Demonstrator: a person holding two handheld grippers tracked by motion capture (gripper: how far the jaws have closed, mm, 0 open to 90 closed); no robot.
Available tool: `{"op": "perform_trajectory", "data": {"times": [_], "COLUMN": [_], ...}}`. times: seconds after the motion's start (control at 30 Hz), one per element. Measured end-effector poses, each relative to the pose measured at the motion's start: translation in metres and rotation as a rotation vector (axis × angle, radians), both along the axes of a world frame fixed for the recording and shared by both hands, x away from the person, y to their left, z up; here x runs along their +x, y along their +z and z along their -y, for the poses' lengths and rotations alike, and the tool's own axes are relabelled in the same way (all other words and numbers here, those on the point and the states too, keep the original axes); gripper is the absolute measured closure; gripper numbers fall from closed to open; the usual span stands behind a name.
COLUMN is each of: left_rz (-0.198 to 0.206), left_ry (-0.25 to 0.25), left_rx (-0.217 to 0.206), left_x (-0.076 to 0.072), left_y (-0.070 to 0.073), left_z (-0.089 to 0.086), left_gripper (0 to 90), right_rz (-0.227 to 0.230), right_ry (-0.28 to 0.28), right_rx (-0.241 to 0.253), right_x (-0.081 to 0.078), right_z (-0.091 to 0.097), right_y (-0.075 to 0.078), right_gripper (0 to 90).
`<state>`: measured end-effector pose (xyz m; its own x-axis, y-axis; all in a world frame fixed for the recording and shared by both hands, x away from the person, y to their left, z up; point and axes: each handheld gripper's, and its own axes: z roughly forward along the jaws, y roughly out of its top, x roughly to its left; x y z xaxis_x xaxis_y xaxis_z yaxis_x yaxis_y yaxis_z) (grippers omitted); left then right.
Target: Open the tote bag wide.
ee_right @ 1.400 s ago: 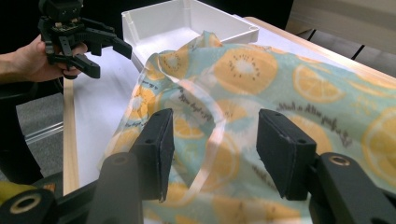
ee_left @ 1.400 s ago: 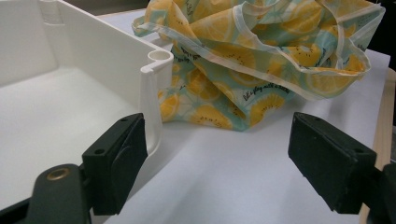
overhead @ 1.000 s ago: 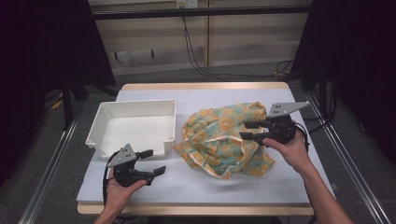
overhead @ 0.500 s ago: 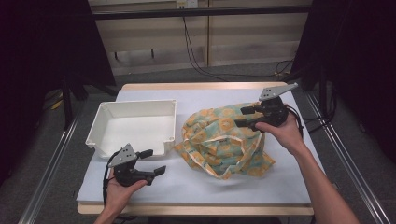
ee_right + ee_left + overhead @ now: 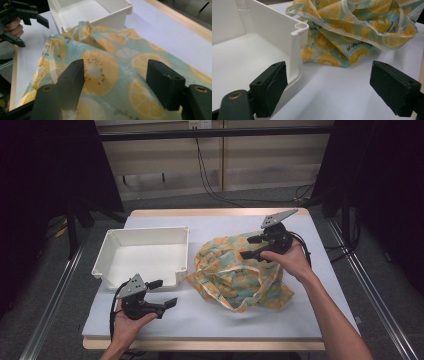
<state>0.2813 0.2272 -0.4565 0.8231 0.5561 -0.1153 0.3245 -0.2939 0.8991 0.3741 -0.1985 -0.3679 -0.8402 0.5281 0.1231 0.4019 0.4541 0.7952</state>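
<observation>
A crumpled teal cloth (image 5: 235,275) printed with lemon and kiwi slices lies right of the table's middle. My right gripper (image 5: 247,247) hovers over its far edge, pointing left. Its jaws have just been opening and stand open, with the cloth (image 5: 100,42) beneath them and nothing pressed between the pads. My left gripper (image 5: 165,293) is open and empty near the table's front left. It sits just in front of the white tray (image 5: 107,252). In the left gripper view the tray's corner (image 5: 297,45) stands close ahead, with the cloth (image 5: 352,27) beyond it.
The white tray (image 5: 117,11) is empty and sits at the left, its right wall close to the cloth. The table has a pale cover (image 5: 320,270) with a wooden rim. Metal rails run along both sides, and cables hang behind the far edge.
The right gripper has moved left and toward the far side, over the cloth's top edge, and its jaws have widened. The left hand and gripper have stayed still.
</observation>
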Motion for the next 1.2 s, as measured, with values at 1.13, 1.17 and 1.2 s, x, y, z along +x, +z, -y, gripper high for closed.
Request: {"op": "perform_trajectory", "data": {"times": [1.13, 1.17, 1.2], "left_rz": [0.011, 0.013, 0.01], "left_ry": [-0.102, -0.11, -0.116], "left_rx": [0.011, 0.012, 0.007], "left_x": [-0.011, -0.011, -0.011], "left_y": [0.012, 0.013, 0.013], "left_z": [0.023, 0.025, 0.026], "left_gripper": [53.1, 53.4, 53.7], "right_rz": [-0.05, -0.05, -0.051], "right_ry": [0.134, 0.134, 0.138], "right_rx": [0.063, 0.067, 0.072], "right_x": [-0.074, -0.075, -0.077], "right_z": [0.01, 0.011, 0.011], "right_y": [-0.044, -0.045, -0.047], "right_gripper": [89.9, 89.9, 89.9]}}
